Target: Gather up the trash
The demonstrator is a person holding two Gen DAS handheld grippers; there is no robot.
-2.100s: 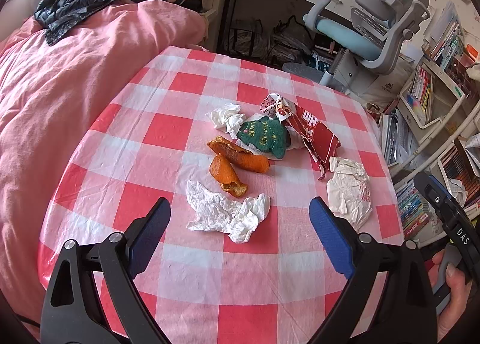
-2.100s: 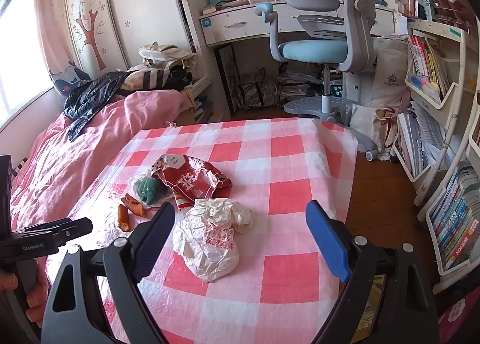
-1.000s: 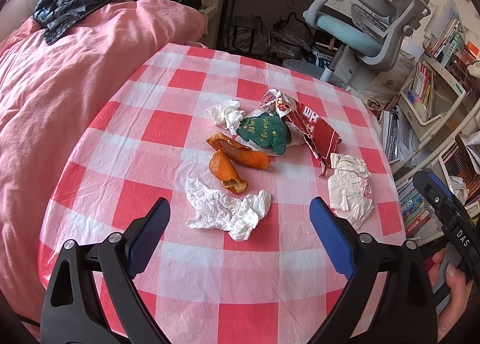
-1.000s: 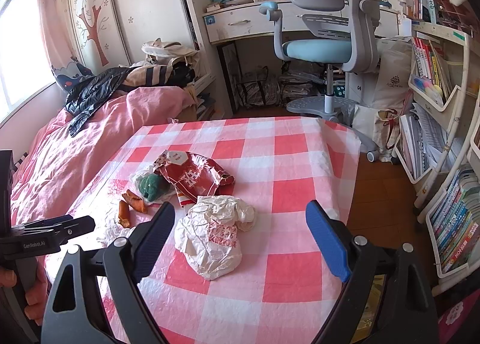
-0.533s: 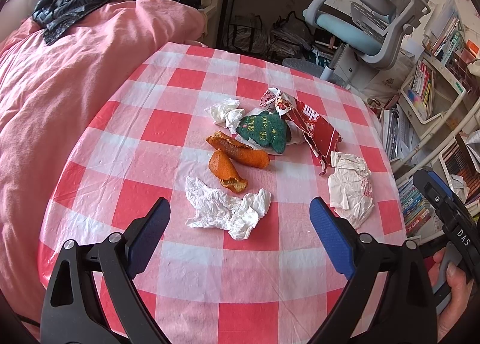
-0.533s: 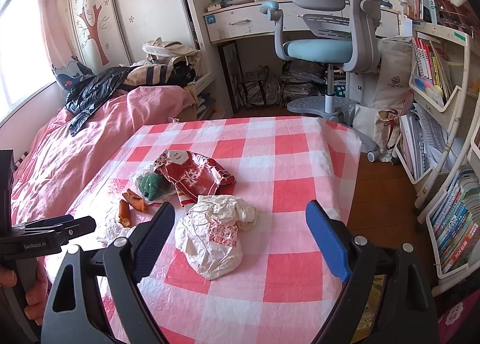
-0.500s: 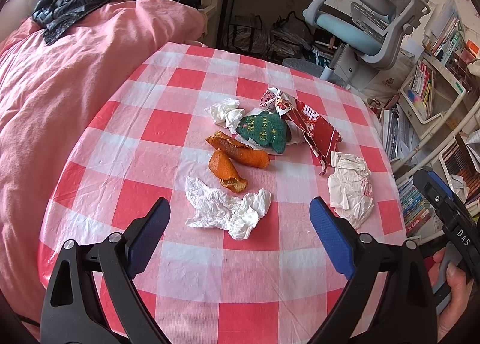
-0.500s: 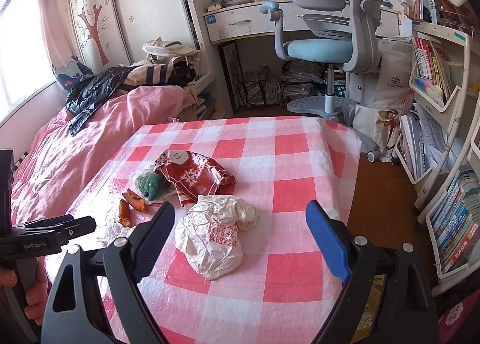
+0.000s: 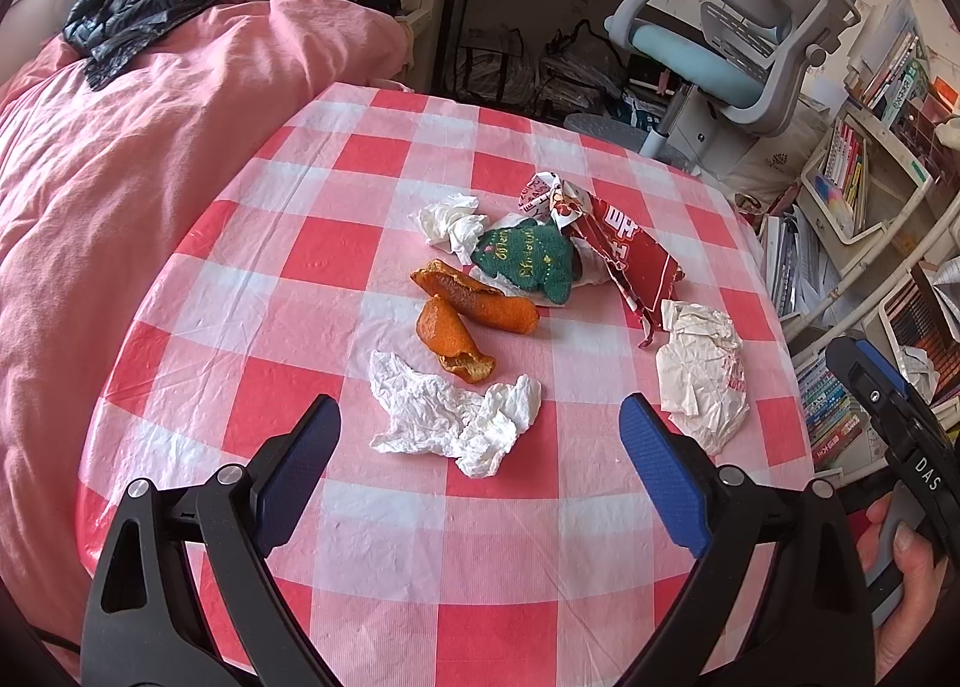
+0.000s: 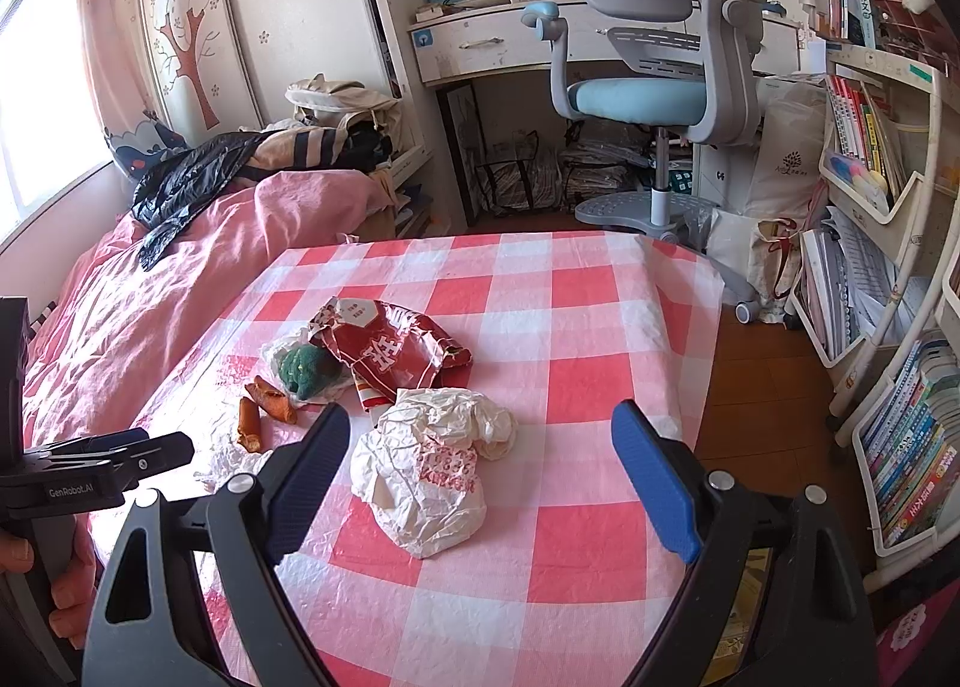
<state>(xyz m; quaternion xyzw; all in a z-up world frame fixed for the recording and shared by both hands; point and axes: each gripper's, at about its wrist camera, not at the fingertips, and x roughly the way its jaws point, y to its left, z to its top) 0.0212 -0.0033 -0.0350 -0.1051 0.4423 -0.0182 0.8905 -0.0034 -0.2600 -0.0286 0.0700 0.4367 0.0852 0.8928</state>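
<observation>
Trash lies on a red-and-white checked table [image 9: 384, 507]. A crumpled white tissue [image 9: 450, 417] lies just ahead of my open, empty left gripper [image 9: 480, 471]. Beyond it are two orange peels [image 9: 462, 321], a green tree-shaped item [image 9: 528, 261], a second small tissue [image 9: 450, 219] and a red snack wrapper [image 9: 630, 261]. A crumpled white paper bag [image 10: 426, 471] lies just ahead of my open, empty right gripper [image 10: 474, 471]; it also shows in the left wrist view [image 9: 702, 381]. The red wrapper [image 10: 390, 351] lies behind it.
A pink-covered bed [image 9: 120, 177] borders the table's left side, with a black jacket [image 9: 150, 9] on it. A grey-blue desk chair [image 10: 654, 57] stands beyond the table. Bookshelves [image 10: 888, 267] line the right wall. The table's right edge [image 10: 696, 387] drops to wooden floor.
Both grippers have stayed open and nearly still; the views have shifted only slightly. The trash has not moved.
</observation>
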